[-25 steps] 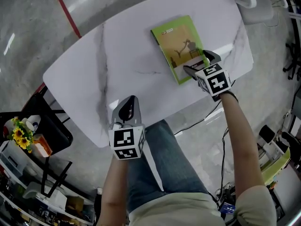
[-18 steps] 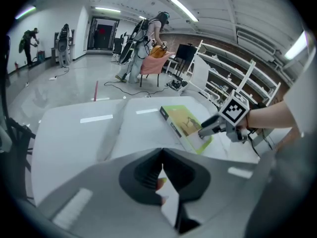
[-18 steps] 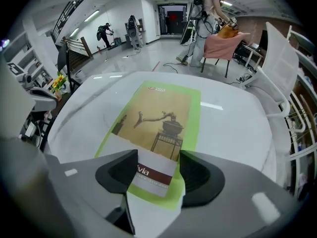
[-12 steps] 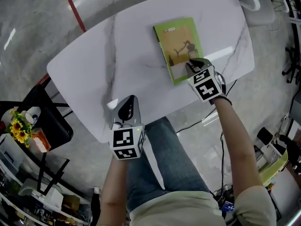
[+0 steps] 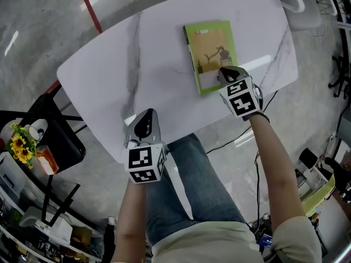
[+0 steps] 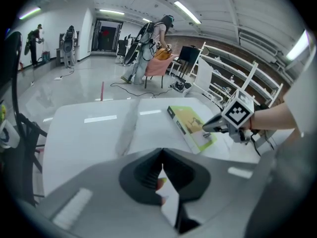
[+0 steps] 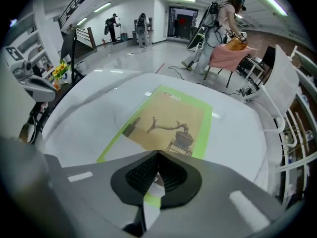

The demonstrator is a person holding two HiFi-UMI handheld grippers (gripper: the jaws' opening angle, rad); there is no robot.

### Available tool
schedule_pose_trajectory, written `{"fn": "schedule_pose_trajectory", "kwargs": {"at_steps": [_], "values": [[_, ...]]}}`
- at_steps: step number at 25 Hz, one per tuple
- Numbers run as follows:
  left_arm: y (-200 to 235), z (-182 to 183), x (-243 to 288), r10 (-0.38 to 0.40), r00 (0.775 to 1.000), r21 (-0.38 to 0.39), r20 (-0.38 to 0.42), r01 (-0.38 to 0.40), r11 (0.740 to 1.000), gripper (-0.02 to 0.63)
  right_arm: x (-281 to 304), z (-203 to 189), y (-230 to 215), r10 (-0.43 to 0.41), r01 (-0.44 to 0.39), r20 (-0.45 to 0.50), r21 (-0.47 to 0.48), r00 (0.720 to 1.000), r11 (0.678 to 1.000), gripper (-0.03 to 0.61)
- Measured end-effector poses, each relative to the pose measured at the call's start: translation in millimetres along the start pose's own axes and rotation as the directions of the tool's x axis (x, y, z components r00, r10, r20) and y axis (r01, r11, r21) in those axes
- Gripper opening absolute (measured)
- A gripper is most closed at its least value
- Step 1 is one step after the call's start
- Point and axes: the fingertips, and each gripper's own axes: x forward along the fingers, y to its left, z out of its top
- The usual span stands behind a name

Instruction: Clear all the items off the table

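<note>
The green book (image 5: 211, 52) lies flat on the white marble table (image 5: 137, 75), and the right gripper (image 5: 224, 74), whose jaws have just closed tip to tip with nothing pinched between them, sits at its near edge, while the left gripper (image 5: 146, 119) hovers, jaws together, over the table's near edge.

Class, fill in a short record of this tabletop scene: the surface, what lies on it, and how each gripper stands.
surface: white marbled table
items on it: one green book, lying flat, cover up
right gripper: jaws have just been closing and now meet, tips at the book's near edge; whether they pinch the cover cannot be told
left gripper: jaws shut, nothing between them, over the table's near edge
task status: book not yet off the table
</note>
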Motion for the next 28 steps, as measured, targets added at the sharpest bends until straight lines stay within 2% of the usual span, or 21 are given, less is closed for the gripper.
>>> {"fn": "schedule_pose_trajectory", "kwargs": {"at_steps": [4,14,18,20,22,24,28], "values": [[-4,7,9,-0.015,1.0,0.002,0.003,0.015,1.0,0.009,-3,-1,-19,-0.008,0.008,-0.007,0.019,1.0,1.0,0.0],[-61,27,54,-0.151,0.988,0.005,-0.026,0.151,0.989,0.009,-7,-10,-62,0.056,-0.056,0.005,0.055,0.998,0.997,0.0],[-78,27,76,-0.181,0.981,-0.053,-0.066,0.178,0.983,0.013,-6,-13,-72,0.107,-0.108,0.017,0.077,0.994,0.991,0.032],[-86,28,87,-0.203,0.975,-0.09,-0.085,0.195,0.977,0.082,-5,-13,-74,0.146,-0.148,0.028,0.103,0.989,0.984,0.06],[-92,28,97,-0.215,0.971,-0.111,-0.1,0.204,0.973,0.111,-2,-11,-76,0.187,-0.192,0.046,0.132,0.981,0.973,0.101],[-98,27,107,-0.23,0.966,-0.123,-0.12,0.216,0.969,0.166,1,-9,-77,0.221,-0.229,0.067,0.161,0.973,0.96,0.13],[-115,17,124,-0.287,0.942,-0.157,-0.174,0.261,0.953,0.257,6,-2,-76,0.302,-0.322,0.116,0.236,0.946,0.917,0.206]]}}
